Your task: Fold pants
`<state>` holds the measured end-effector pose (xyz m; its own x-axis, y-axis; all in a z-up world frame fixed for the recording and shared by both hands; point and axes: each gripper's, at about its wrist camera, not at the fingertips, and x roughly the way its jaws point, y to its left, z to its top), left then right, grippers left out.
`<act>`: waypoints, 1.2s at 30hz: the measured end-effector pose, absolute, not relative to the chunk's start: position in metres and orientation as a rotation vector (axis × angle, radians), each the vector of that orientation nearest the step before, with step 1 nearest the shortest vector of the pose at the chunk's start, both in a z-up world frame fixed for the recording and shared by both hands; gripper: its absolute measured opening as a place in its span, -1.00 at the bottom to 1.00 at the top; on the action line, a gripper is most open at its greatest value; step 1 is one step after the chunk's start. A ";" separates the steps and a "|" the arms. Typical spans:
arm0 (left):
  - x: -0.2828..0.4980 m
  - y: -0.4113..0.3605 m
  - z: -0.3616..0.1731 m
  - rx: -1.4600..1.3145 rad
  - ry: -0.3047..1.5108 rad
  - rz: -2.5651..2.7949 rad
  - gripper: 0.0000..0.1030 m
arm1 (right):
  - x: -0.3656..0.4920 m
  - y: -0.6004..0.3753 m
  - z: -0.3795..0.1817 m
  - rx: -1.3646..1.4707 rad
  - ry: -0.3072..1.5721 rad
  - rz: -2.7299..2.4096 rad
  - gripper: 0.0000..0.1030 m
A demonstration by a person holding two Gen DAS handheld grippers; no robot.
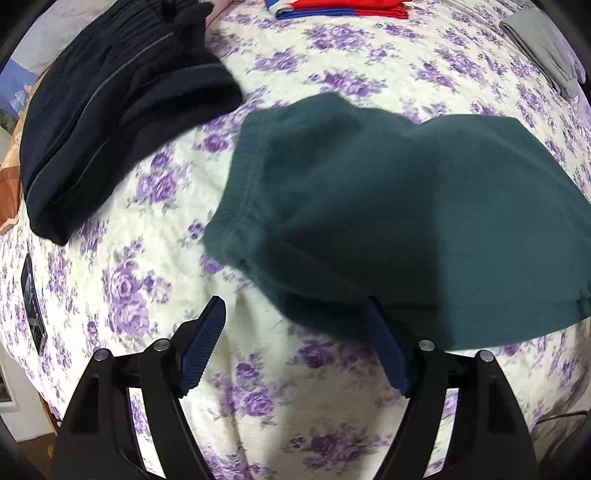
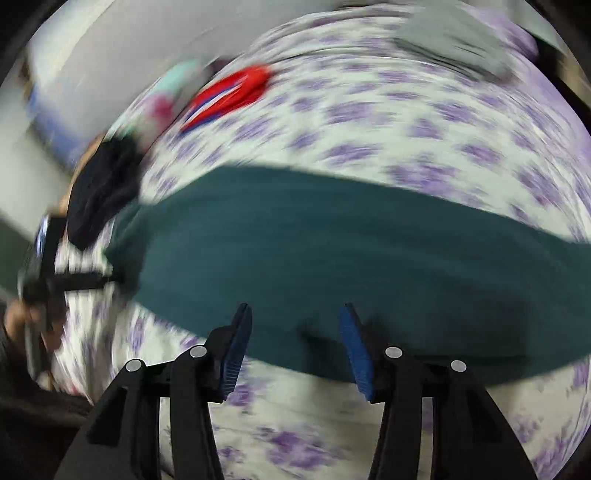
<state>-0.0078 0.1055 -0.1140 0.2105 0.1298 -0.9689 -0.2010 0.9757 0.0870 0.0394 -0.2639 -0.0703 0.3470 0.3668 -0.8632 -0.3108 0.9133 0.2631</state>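
Dark teal pants [image 1: 406,221] lie folded on the floral bedspread [image 1: 147,295]. In the left wrist view my left gripper [image 1: 295,308] points down at their near left corner and stands open. Its right finger [image 1: 384,343] is at the cloth's edge, and nothing is clamped between the pads. The right wrist view is smeared by motion. There the teal pants [image 2: 332,258] stretch across the middle, and my right gripper [image 2: 295,312] hangs open over their near edge with nothing held. The left gripper [image 2: 48,266] and a hand show at that view's left edge.
A pile of dark navy pants [image 1: 122,110] lies at the back left near the bed's edge. A red and blue garment [image 1: 332,7] and a grey garment [image 1: 546,48] lie at the far side. A dark flat device [image 1: 33,302] rests at the left edge.
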 end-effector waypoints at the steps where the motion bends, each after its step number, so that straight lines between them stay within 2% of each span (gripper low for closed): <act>1: -0.011 0.109 -0.114 -0.067 1.338 0.232 0.44 | 0.039 -0.251 -0.071 0.010 1.126 0.457 -0.02; 7: -0.030 0.128 -0.116 -0.095 1.334 0.234 0.44 | 0.041 -0.205 -0.082 -0.156 1.141 0.545 -0.06; 10: -0.033 0.131 -0.118 -0.095 1.339 0.226 0.44 | 0.036 -0.192 -0.092 -0.239 1.148 0.538 -0.23; 13: -0.032 0.140 -0.127 -0.117 1.355 0.223 0.44 | 0.036 -0.183 -0.105 -0.348 1.149 0.499 -0.48; 14: -0.032 0.143 -0.129 -0.129 1.360 0.220 0.44 | 0.037 -0.183 -0.107 -0.359 1.147 0.487 -0.64; 15: -0.032 0.146 -0.131 -0.143 1.363 0.220 0.44 | 0.038 -0.184 -0.107 -0.352 1.146 0.480 -0.89; 16: -0.033 0.150 -0.132 -0.153 1.365 0.219 0.44 | 0.040 -0.187 -0.105 -0.329 1.142 0.472 -0.96; 18: -0.034 0.155 -0.133 -0.169 1.366 0.217 0.44 | 0.041 -0.193 -0.097 -0.280 1.128 0.462 -0.96; 24: -0.035 0.181 -0.123 -0.203 1.346 0.254 0.44 | 0.026 -0.218 -0.055 -0.113 1.089 0.528 -0.96; 28: -0.046 0.191 -0.115 -0.196 1.332 0.257 0.44 | 0.016 -0.225 -0.082 -0.161 1.184 0.512 -0.96; 29: -0.047 0.191 -0.115 -0.189 1.333 0.253 0.44 | 0.015 -0.226 -0.091 -0.172 1.204 0.502 -0.91; 31: -0.046 0.193 -0.119 -0.174 1.347 0.262 0.44 | 0.014 -0.224 -0.103 -0.160 1.246 0.517 -0.69; 32: -0.045 0.195 -0.120 -0.174 1.349 0.268 0.44 | 0.012 -0.223 -0.103 -0.161 1.245 0.529 -0.29; 33: -0.044 0.196 -0.119 -0.183 1.344 0.270 0.44 | 0.011 -0.222 -0.099 -0.160 1.230 0.542 -0.10; 36: -0.043 0.201 -0.115 -0.193 1.328 0.287 0.44 | 0.014 -0.234 -0.077 -0.074 1.171 0.560 -0.09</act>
<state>-0.0434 0.2009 -0.1150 0.2127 0.0953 -0.9725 -0.3143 0.9490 0.0243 0.0136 -0.2345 -0.0767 0.2700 0.3773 -0.8858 -0.4523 0.8619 0.2292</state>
